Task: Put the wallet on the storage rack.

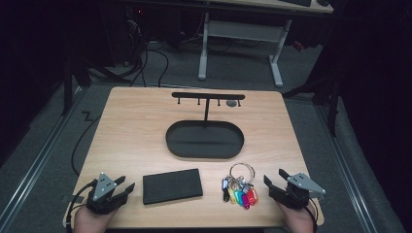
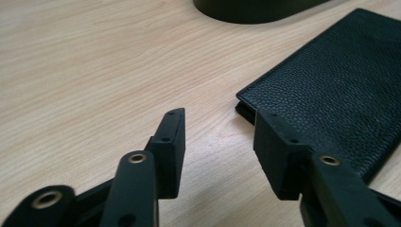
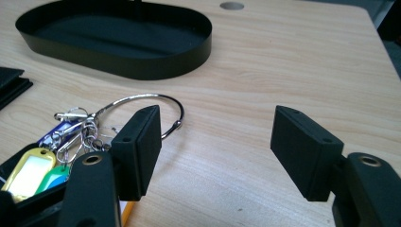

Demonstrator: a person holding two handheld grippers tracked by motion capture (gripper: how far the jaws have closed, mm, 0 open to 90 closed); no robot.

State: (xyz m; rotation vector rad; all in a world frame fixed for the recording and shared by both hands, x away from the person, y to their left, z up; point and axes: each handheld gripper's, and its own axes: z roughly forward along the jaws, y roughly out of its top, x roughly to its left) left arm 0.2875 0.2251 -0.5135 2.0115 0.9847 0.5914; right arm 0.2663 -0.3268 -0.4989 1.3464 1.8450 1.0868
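A light wooden table (image 1: pixel 136 126) stood on grey carpet in a dark room. A black oval tray (image 1: pixel 204 140) with a hook stand (image 1: pixel 208 96) sat centrally. A black wallet (image 1: pixel 172 186) and key bunch (image 1: pixel 239 187) lay along the near edge. The left gripper (image 1: pixel 127 186) and right gripper (image 1: pixel 272 177) rested at the near corners, jaws apart, empty. The far corners lay bare.
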